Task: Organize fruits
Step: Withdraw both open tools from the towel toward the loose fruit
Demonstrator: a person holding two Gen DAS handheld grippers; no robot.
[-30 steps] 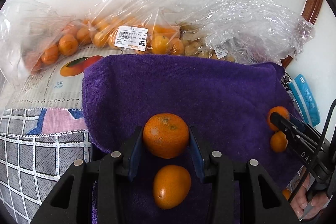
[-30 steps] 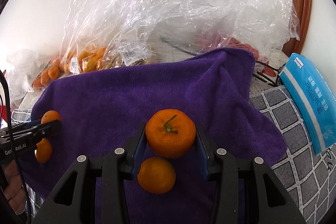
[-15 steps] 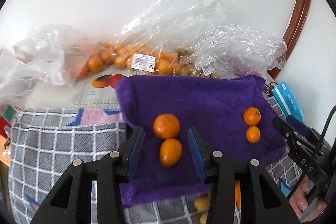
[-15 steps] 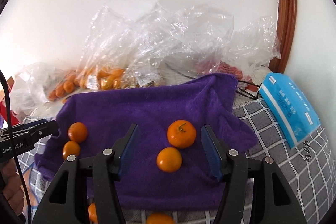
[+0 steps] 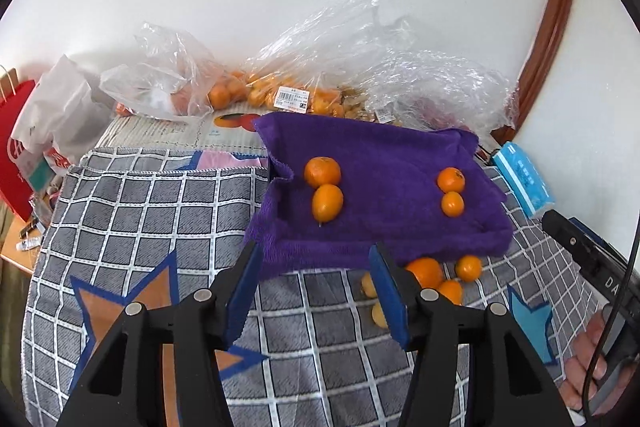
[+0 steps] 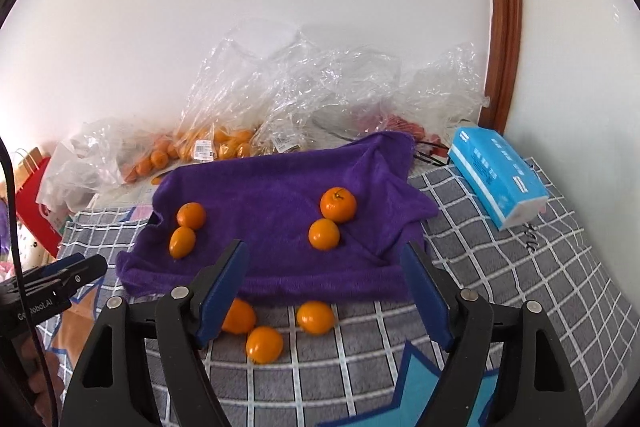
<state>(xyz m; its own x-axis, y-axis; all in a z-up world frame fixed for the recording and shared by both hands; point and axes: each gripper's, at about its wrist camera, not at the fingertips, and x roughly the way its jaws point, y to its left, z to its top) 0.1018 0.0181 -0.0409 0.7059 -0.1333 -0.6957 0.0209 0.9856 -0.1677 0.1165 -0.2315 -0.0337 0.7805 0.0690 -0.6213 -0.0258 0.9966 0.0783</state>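
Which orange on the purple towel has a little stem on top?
The back orange of the right pair on the towel. It shows a dark stem; the orange just in front and the left pair show none.

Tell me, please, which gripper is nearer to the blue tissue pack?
The right gripper. The tissue pack lies just beyond it to its right, while the left gripper sits at the purple towel's opposite, left end, farther away.

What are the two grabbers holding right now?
Nothing. The left gripper and right gripper have just been opening with nothing between their jaws; four oranges lie in two pairs on the purple towel.
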